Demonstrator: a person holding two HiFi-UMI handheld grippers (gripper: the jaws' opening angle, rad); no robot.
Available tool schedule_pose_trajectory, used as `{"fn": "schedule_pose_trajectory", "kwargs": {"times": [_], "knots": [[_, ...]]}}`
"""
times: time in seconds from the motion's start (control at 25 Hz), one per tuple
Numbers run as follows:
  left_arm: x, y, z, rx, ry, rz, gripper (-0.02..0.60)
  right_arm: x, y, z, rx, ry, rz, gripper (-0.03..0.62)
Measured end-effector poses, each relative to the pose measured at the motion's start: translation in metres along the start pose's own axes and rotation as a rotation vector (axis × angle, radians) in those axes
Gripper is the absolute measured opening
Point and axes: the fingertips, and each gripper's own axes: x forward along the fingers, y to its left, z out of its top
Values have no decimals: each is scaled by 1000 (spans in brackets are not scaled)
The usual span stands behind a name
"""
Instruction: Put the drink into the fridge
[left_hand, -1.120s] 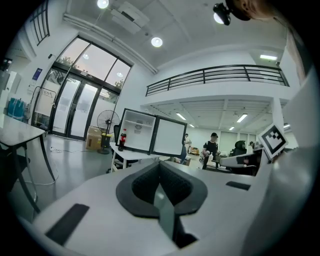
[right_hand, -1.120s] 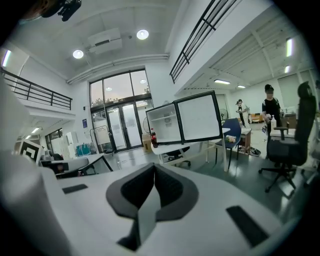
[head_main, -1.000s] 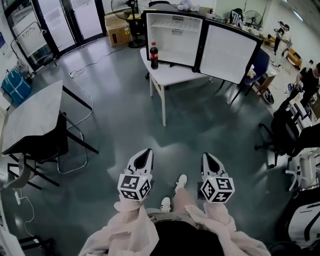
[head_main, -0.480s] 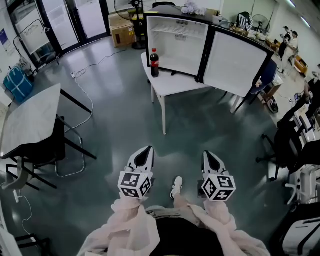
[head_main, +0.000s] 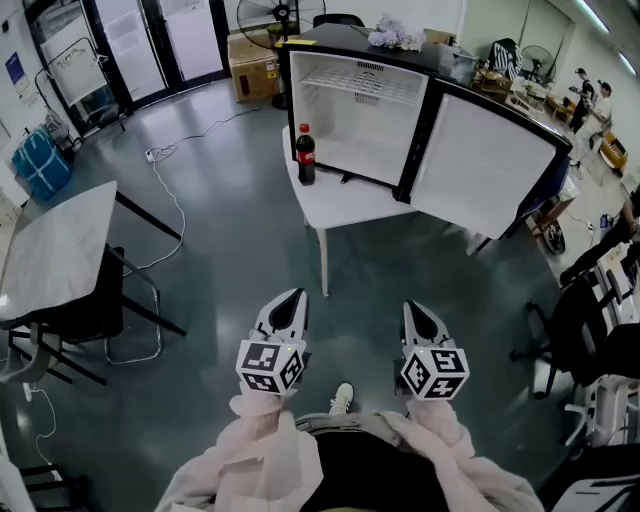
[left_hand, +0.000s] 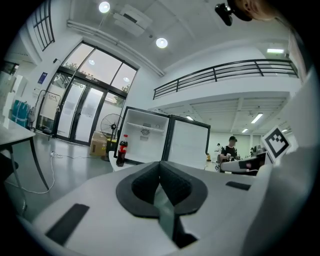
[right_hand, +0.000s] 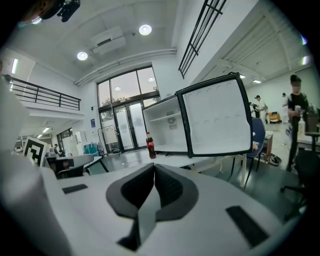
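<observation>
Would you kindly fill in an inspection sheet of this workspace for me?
Surface: white table, bare in front of the fridge.
Job's things: cola bottle upright on the table, just left of the open fridge.
Clutter: cardboard box on the floor behind.
Grippers: left gripper and right gripper both shut, empty, well short of the table.
Cables: white cable trailing over the floor at left.
Surroundings: grey table at left, fan, office chair at right.

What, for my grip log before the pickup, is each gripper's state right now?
Left gripper: closed, fingers together, holding nothing.
Right gripper: closed, fingers together, holding nothing.
</observation>
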Motion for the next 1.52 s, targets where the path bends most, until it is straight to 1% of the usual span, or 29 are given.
{"fn": "schedule_pose_trajectory", "kwargs": {"times": [0.16, 0.36, 0.52, 0.76, 0.88, 1.12, 1.36, 1.52], "knots": [[36, 8, -1, -8, -2, 30, 11, 34, -19, 8, -2, 10, 28, 12], [67, 6, 0, -8, -8, 47, 11, 62, -40, 14, 0, 20, 48, 12], [72, 9, -7, -9, 18, 69, 11, 73, -44, 7, 21, 41, 61, 12], [69, 23, -20, -16, 59, 102, 11, 86, -34, -6, 47, 76, 92, 12], [75, 29, -20, -10, 68, 106, 11, 95, -29, -5, 47, 81, 111, 12], [116, 47, -7, 1, 48, 93, 11, 134, -39, 13, 40, 69, 106, 12], [169, 78, 12, -12, 32, 87, 11, 191, -49, 42, 26, 63, 97, 12], [203, 103, 23, -15, 46, 76, 11, 230, -51, 59, 39, 59, 84, 12]]}}
